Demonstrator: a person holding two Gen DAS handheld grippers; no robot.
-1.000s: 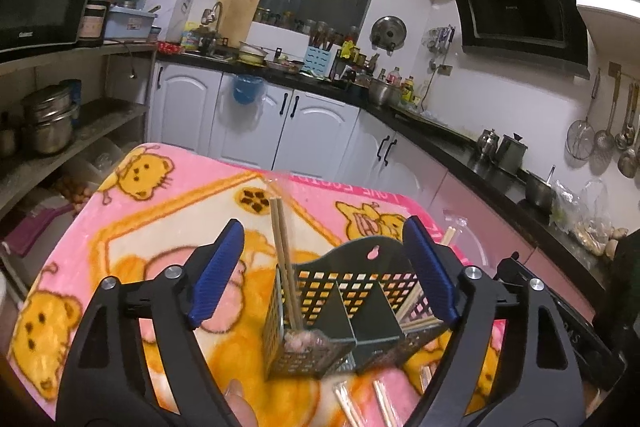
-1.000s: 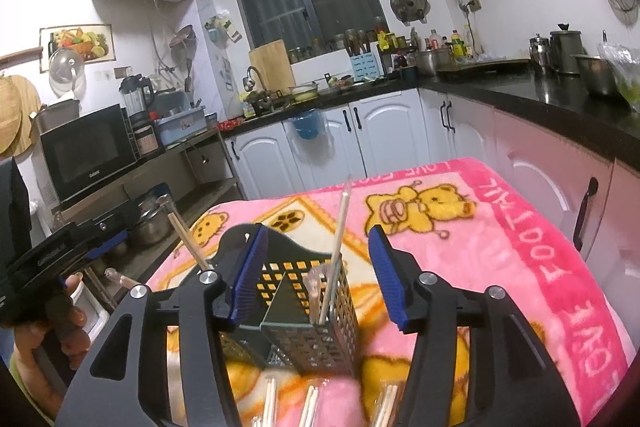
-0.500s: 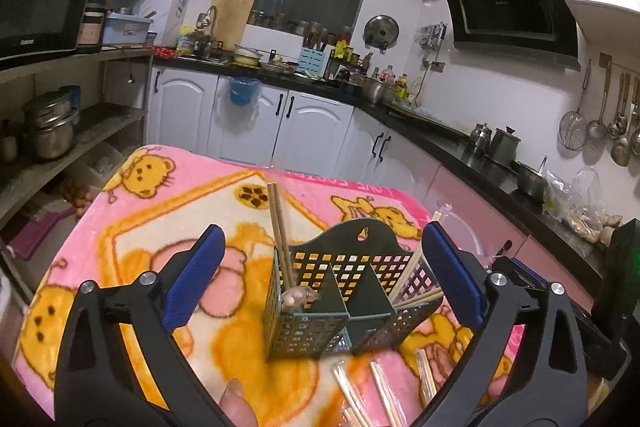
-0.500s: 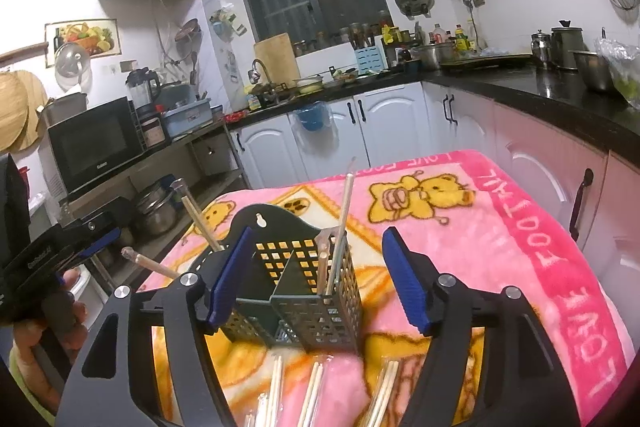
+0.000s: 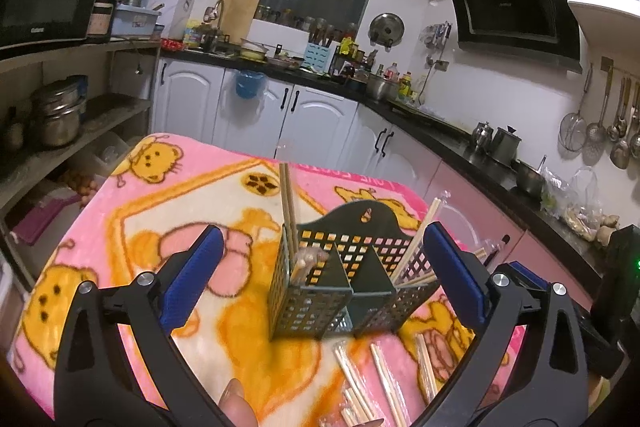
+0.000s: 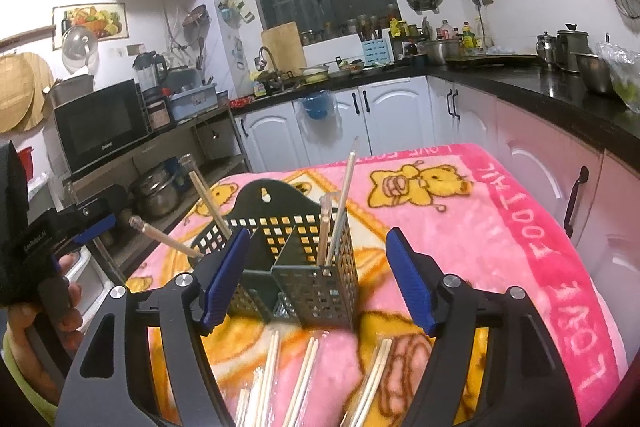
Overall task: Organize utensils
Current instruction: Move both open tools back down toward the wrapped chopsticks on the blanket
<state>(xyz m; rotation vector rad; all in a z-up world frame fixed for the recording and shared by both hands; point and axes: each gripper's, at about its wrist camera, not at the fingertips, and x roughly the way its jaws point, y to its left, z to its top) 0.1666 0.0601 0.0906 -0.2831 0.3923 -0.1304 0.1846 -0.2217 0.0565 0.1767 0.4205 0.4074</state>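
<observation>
A dark green perforated utensil caddy (image 5: 344,283) (image 6: 292,267) with three compartments stands on the pink bear blanket (image 5: 160,219). Chopsticks stand upright in its end compartments (image 5: 289,203) (image 6: 340,203). Several wrapped chopsticks lie loose on the blanket in front of it (image 5: 380,379) (image 6: 288,371). My left gripper (image 5: 320,279) is open and empty, its blue pads (image 5: 192,279) wide either side of the caddy. My right gripper (image 6: 316,279) is open and empty too, just behind the loose chopsticks.
The blanket (image 6: 520,227) covers a table with its edges near white and pink kitchen cabinets (image 6: 400,123). Shelves with pots (image 5: 56,115) and a microwave (image 6: 100,127) stand to the left. The left gripper's body (image 6: 48,239) shows at the right wrist view's left edge.
Both grippers have opened wider and drawn back from the caddy. More of the loose chopsticks on the blanket have come into view.
</observation>
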